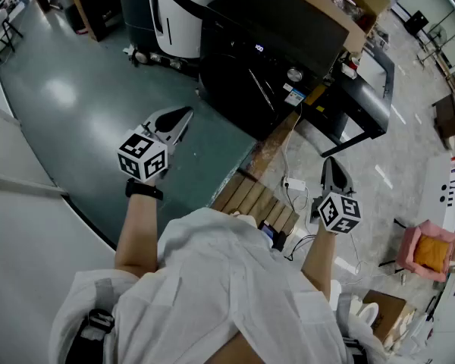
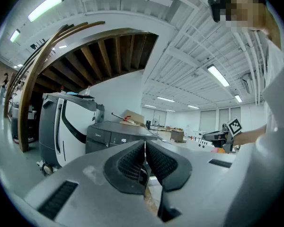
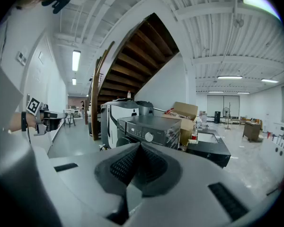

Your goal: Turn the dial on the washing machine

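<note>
Shirt: white and closest to you, filling the bottom of the head view, with both your forearms reaching out from it.
Left gripper: you hold it in the air over the green floor, pointing toward the washer.
Left fingers: pressed together with nothing between them.
Watch: a black band on your left wrist, just behind the marker cube.
Right gripper: raised above the wooden slats and the white power strip.
Right fingers: closed against each other and empty.
Washer: black, standing ahead of you and well apart from both grippers.
Dial: a silver knob along the top edge of the washer's front, toward its right corner; neither gripper touches it.
Cardboard box: just beyond the washer's far corner.
</note>
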A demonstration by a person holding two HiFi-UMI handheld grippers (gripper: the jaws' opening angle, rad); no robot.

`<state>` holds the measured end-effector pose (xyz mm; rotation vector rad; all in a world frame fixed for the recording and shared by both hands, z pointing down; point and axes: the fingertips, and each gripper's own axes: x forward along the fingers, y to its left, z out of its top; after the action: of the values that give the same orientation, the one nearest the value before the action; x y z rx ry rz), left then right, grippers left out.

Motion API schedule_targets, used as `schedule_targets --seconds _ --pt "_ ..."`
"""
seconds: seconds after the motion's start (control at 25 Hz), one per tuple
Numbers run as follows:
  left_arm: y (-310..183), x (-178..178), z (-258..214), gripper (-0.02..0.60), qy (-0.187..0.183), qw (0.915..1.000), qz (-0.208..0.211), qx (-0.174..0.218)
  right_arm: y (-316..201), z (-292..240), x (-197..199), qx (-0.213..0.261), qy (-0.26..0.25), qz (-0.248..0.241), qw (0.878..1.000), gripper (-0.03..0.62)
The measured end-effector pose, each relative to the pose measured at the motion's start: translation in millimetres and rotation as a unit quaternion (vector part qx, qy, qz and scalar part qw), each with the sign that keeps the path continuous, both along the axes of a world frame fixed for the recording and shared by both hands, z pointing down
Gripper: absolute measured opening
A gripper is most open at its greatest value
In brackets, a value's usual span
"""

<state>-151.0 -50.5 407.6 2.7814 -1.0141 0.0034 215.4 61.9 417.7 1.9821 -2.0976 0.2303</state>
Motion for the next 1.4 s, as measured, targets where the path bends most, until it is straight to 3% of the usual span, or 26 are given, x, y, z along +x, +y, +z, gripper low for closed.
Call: schedule_targets --seconds 0.4,0.56,0.76,0.84,1.08,1.4 --pt "4 14 10 0.017 -0.006 0.9996 0.023 -0.014 15 12 -1 -0.013 -0.016 0.006 1.000 0.000" --pt "2 19 14 0.017 -0.005 0.9995 0.026 -0.020 13 14 -9 -0.008 -0.045 -0.023 0.999 0.002" --pt "-11 24 24 0.017 -0.003 0.9993 0.021 -0.030 -8 35 -13 -0.039 -0.022 -0.041 0.998 0.008" --pt "-22 28 29 0.017 -0.004 0.9993 0.018 -0.033 -25 45 -13 -0.051 -0.028 -0.053 0.997 0.081" --pt "-70 34 38 0.017 -0.010 0.9988 -0.011 -0.046 -110 58 -7 -0.074 0.000 -0.104 0.992 0.150" --pt "-140 64 31 0.017 -0.021 0.9978 -0.038 -0.051 -259 70 -19 -0.106 0.099 -0.206 0.968 0.181"
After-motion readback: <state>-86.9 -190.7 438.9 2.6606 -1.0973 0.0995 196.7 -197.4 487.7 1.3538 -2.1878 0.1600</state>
